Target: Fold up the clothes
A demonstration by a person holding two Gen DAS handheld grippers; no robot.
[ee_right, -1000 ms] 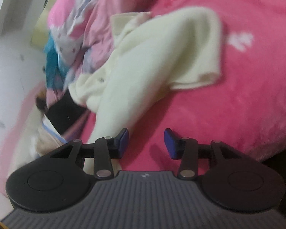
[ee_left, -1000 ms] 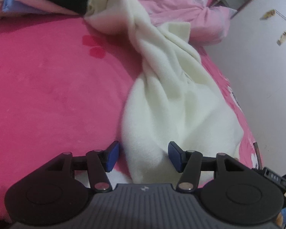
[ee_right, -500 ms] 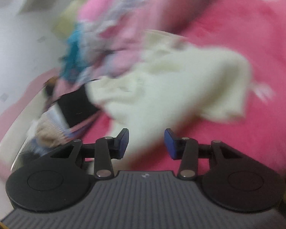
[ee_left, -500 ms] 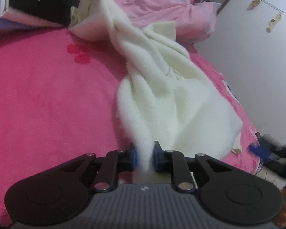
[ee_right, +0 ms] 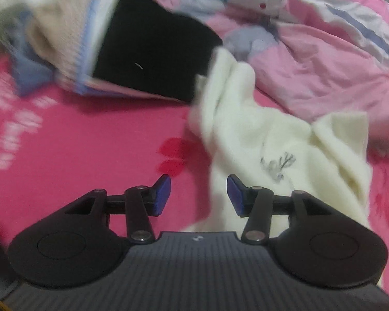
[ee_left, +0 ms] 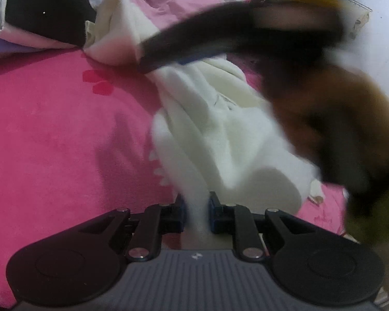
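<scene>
- Left wrist view: the left gripper [ee_left: 196,213] sits at the bottom centre of the frame, its jaws nearly together with a thin fold of the cream garment [ee_left: 215,134] pinched between them. The garment runs from there up the middle of the frame as a twisted, bunched strip over the pink bedsheet [ee_left: 59,134], and its far end touches a pile of clothes [ee_left: 44,13] in the upper left
- In the same view, a dark blurred shape crosses the upper right and covers part of the garment. I take it for the right gripper [ee_left: 194,49] and the person's arm, but the blur hides how it stands
- Right wrist view: here the right gripper [ee_right: 198,194] is at the bottom centre with its jaws wide apart and nothing between them. Pink sheet shows in the gap, and the edge of the garment [ee_right: 272,150] lies just beside the right-hand finger. A small grey embroidered motif [ee_right: 278,164] is seen on the cloth, which the left view does not show
- The pink duvet [ee_right: 324,51] fills the upper right of this view
- My judgement: the garment is crumpled, not folded, and one end is already gripped. The step in hand seems to be taking hold to spread it. The next move calls for the free gripper to close on a second edge, so the cloth can be pulled flat
</scene>
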